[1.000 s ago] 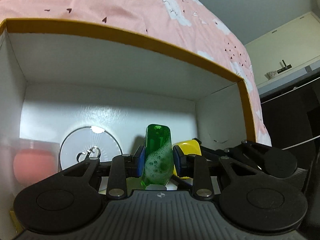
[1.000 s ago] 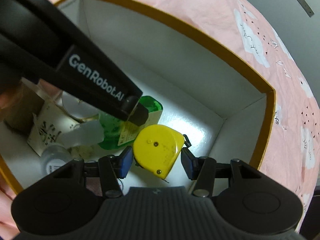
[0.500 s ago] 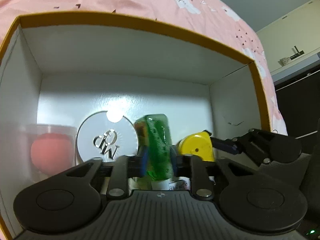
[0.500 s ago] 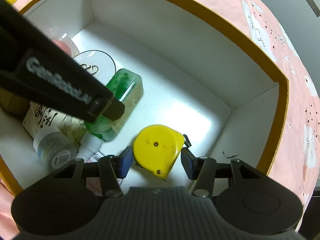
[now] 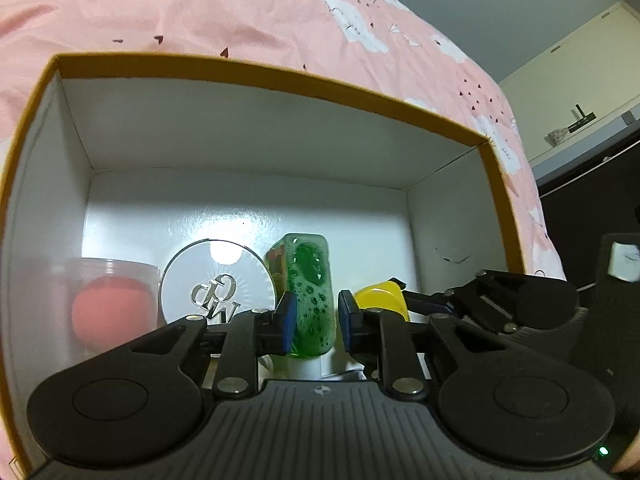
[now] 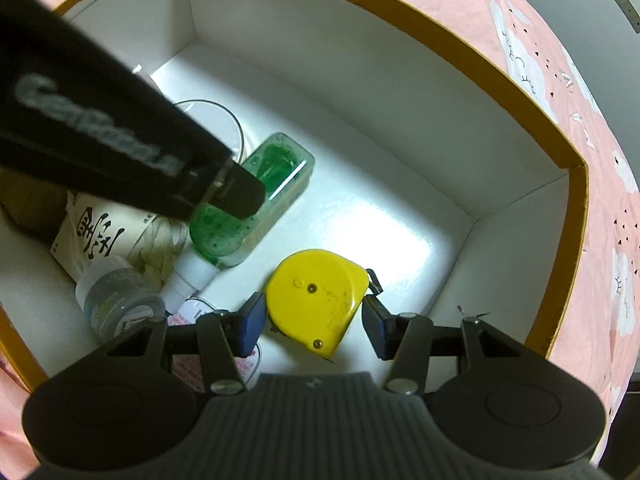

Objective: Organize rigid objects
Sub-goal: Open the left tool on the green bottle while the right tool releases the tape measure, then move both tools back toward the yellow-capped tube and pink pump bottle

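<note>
A green bottle (image 5: 310, 292) with a white cap lies on the floor of a white box with an orange rim (image 5: 260, 68). My left gripper (image 5: 314, 326) is open, its blue pads standing a little off each side of the bottle. The bottle also shows in the right wrist view (image 6: 248, 216), below the left gripper's black body. A yellow tape measure (image 6: 314, 302) lies on the box floor (image 6: 384, 236). My right gripper (image 6: 314, 328) is open around it, pads apart from its sides. The tape measure shows in the left wrist view (image 5: 380, 300) too.
The box also holds a round white tin (image 5: 218, 280), a clear case with a pink ball (image 5: 108, 304), a small white jar (image 6: 116, 296) and a printed paper packet (image 6: 100, 232). A pink patterned bedsheet (image 5: 240, 12) surrounds the box. Dark furniture (image 5: 592, 208) stands at right.
My left gripper lowered the green bottle onto the box floor and opened off it. My right gripper stayed open around the tape measure, which has not moved.
</note>
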The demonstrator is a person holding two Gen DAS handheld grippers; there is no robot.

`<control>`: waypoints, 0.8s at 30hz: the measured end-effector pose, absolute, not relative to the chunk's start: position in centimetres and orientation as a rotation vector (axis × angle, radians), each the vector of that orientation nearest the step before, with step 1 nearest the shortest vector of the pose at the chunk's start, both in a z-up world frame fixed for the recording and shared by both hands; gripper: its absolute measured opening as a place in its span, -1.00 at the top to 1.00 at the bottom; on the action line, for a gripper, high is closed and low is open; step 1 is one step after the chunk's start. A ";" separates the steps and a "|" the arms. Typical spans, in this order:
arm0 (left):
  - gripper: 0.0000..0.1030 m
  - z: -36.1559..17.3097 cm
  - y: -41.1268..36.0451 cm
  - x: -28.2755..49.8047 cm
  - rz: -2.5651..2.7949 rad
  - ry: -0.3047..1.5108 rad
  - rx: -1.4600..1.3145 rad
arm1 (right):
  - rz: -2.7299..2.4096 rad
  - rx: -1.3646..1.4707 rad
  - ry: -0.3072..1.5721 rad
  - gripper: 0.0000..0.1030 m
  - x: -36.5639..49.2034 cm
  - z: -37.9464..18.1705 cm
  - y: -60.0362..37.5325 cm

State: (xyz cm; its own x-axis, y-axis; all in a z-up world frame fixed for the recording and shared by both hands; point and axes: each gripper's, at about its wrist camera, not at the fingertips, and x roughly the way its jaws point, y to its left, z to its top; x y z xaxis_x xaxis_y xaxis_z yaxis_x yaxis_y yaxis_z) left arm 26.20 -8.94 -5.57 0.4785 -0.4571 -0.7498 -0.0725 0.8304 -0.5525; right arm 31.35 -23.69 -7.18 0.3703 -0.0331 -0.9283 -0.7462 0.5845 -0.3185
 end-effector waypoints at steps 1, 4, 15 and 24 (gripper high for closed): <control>0.54 -5.3 -9.0 26.0 -0.252 1.048 -0.557 | 0.533 -0.848 1.116 -0.01 31.6 -7.2 -23.4; 0.44 -4.3 -9.2 25.5 -0.255 1.013 -0.509 | 0.527 -0.843 1.119 -0.01 31.6 -6.8 -23.5; 0.41 -2.3 -9.2 23.0 -0.268 0.961 -0.428 | 0.498 -0.859 1.034 -0.06 29.8 -2.6 -21.9; 0.05 1.0 -7.9 17.8 -0.168 0.753 -0.270 | 0.501 -0.746 0.896 -0.16 25.6 1.9 -20.6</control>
State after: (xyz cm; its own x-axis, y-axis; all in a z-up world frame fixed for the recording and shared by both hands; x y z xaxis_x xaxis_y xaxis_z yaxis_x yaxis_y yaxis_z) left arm 17.79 -7.86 1.02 0.7187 -0.2458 -0.6504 0.0536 0.9522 -0.3007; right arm 25.64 -20.64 1.91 0.5402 0.0854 -0.8372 -0.6684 0.6479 -0.3652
